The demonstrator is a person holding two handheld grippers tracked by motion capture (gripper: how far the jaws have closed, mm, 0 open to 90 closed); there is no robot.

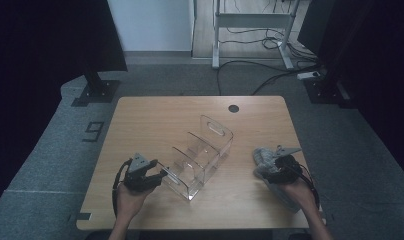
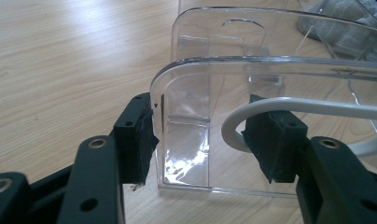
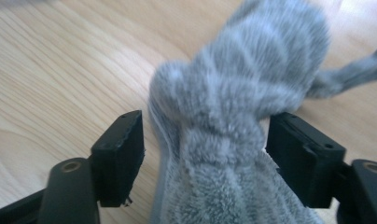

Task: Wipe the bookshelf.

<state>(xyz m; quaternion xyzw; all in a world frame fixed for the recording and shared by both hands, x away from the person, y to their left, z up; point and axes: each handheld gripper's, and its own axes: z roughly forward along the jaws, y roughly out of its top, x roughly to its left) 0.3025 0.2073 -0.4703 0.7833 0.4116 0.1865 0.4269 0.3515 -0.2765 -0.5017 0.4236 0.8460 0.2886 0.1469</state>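
Room, high view: we note a wooden table (image 1: 155,115) on grey carpet, dark screens at 10 and 2 o'clock, a white desk frame (image 1: 252,22) with cables at 12 o'clock.
Table detail, high view: a round black hole (image 1: 233,108) sits near the far edge, at 12 o'clock from the table's middle.
Organiser, high view: we see a clear acrylic organiser (image 1: 202,155) with upright dividers at the table's middle, running from 1 o'clock down to 7 o'clock.
Left gripper, high view: the left gripper (image 1: 162,174) is at 8 o'clock from the middle, at the organiser's near end.
Right gripper, high view: the right gripper (image 1: 265,170) is at 4 o'clock, over a grey fuzzy sock (image 1: 262,156) lying well apart from the organiser.
Left gripper view, grip: we record the jaws straddling the organiser's (image 2: 270,84) near corner; one pad (image 2: 147,135) touches the end wall's edge, the other sits behind the clear panel at 3 o'clock, so we cannot tell whether it is clenched.
Left gripper view, cable: a white cable (image 2: 280,105) loops across at 2 o'clock.
Right gripper view, sock: the sock (image 3: 233,121), blurred, lies on the wood between the jaws, towards 12 o'clock.
Right gripper view, grip: we log it released; a gap shows at the 9 o'clock pad (image 3: 121,154), the other pad is just beside the fabric.
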